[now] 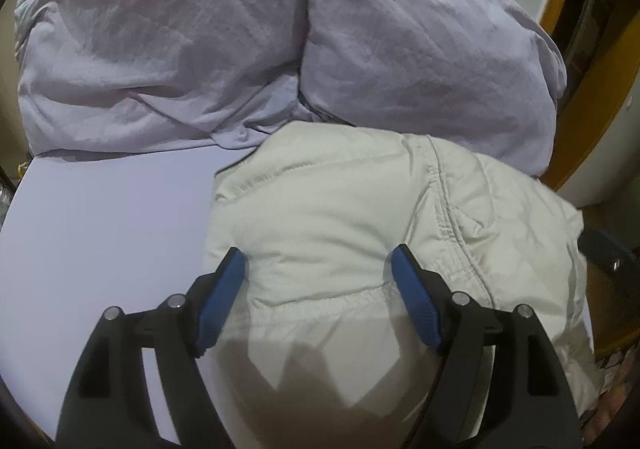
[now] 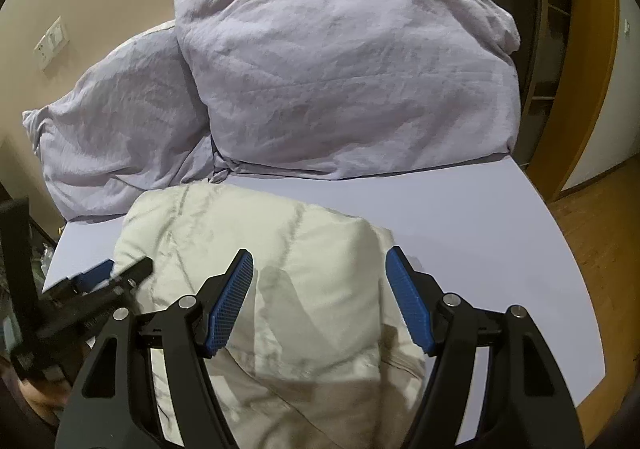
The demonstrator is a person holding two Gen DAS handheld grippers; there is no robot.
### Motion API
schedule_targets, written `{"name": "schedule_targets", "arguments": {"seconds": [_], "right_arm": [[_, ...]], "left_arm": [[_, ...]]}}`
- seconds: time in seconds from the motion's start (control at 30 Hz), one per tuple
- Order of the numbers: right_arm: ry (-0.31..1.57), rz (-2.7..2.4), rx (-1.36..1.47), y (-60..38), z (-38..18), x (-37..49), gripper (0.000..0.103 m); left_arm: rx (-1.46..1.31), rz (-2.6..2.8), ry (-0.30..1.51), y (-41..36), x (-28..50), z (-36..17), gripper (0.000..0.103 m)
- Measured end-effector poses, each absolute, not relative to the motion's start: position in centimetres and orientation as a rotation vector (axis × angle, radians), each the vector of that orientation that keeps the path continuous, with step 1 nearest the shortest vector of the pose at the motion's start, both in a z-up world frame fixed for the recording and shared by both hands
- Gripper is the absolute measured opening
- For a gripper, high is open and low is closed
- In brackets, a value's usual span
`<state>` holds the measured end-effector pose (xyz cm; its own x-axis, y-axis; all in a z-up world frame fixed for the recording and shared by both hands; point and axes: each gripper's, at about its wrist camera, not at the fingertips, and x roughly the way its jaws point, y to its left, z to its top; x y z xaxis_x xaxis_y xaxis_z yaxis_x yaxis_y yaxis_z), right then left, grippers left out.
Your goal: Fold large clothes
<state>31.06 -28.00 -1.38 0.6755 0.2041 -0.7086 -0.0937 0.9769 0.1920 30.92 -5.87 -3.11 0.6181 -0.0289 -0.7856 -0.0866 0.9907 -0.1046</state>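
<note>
Jacket (image 1: 352,217), cream, quilted, puffy, lies folded into a thick bundle on the bed (image 1: 100,229), toward its near edge; a rumpled lilac duvet (image 1: 240,41) is heaped along the far edge, just touching the jacket's far end.

Largest first: bed with smooth lilac sheet carries everything. Duvet takes the far half. Jacket takes the near middle, bare sheet on both sides of it. A stitched seam and a gathered hem show on top of the bundle.

Judgement: fold looks mostly made; the step in hand appears to be pressing or tidying the bundle, or taking a new hold. To do it well, push the padding down evenly so trapped air escapes, grip at a seam or hem rather than slick puffed fabric, and keep the edges square to the bed's near edge.

Left tool (image 1: 318,261): spread wide, nothing between the blue pads, poised low over the jacket's near end, pointing toward the duvet.

Right tool (image 2: 320,261): likewise wide and empty, above the jacket's right part, parallel to the left tool, which shows at its left.
</note>
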Motion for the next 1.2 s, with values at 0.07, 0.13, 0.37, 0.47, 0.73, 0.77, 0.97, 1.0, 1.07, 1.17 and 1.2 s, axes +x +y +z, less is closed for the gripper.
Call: {"name": "schedule_targets", "arguments": {"seconds": [0.07, 0.13, 0.37, 0.47, 0.73, 0.77, 0.97, 1.0, 1.07, 1.17, 1.2], "right_arm": [[0.821, 0.173, 0.147, -27.7, -1.6, 31.5, 0.071], [0.826, 0.174, 0.145, -27.5, -1.9, 31.8, 0.071], [0.854, 0.155, 0.135, -27.6, -3.9, 32.7, 0.07], [0.875, 0.149, 0.129, -27.6, -5.2, 33.2, 0.07], [0.875, 0.146, 0.139, -27.9, -8.5, 33.2, 0.071], [0.874, 0.146, 0.143, -27.9, -8.7, 33.2, 0.071], [0.847, 0.148, 0.18, -28.4, -10.5, 33.0, 0.072], [0.845, 0.149, 0.187, -28.5, -10.7, 33.0, 0.072], [0.836, 0.151, 0.203, -28.7, -11.2, 32.9, 0.072], [0.825, 0.153, 0.218, -28.9, -11.8, 32.9, 0.073], [0.822, 0.153, 0.221, -29.0, -11.9, 32.9, 0.073]], "left_arm": [[-0.125, 0.026, 0.898, -6.6, 30.7, -3.7, 0.076], [-0.113, 0.023, 0.89, -7.2, 30.7, -4.3, 0.076], [-0.097, 0.031, 0.871, -8.1, 30.7, -5.6, 0.076], [-0.1, 0.028, 0.867, -8.0, 30.7, -5.8, 0.076], [-0.091, 0.032, 0.855, -8.4, 30.8, -6.0, 0.076], [-0.088, 0.034, 0.852, -8.5, 30.8, -6.0, 0.076], [-0.058, 0.046, 0.829, -9.2, 30.6, -6.4, 0.078], [-0.053, 0.048, 0.825, -9.3, 30.6, -6.5, 0.078], [-0.042, 0.053, 0.817, -9.5, 30.6, -6.6, 0.079], [-0.025, 0.061, 0.805, -9.8, 30.6, -6.8, 0.08], [-0.022, 0.063, 0.802, -9.9, 30.6, -6.9, 0.081]]}}
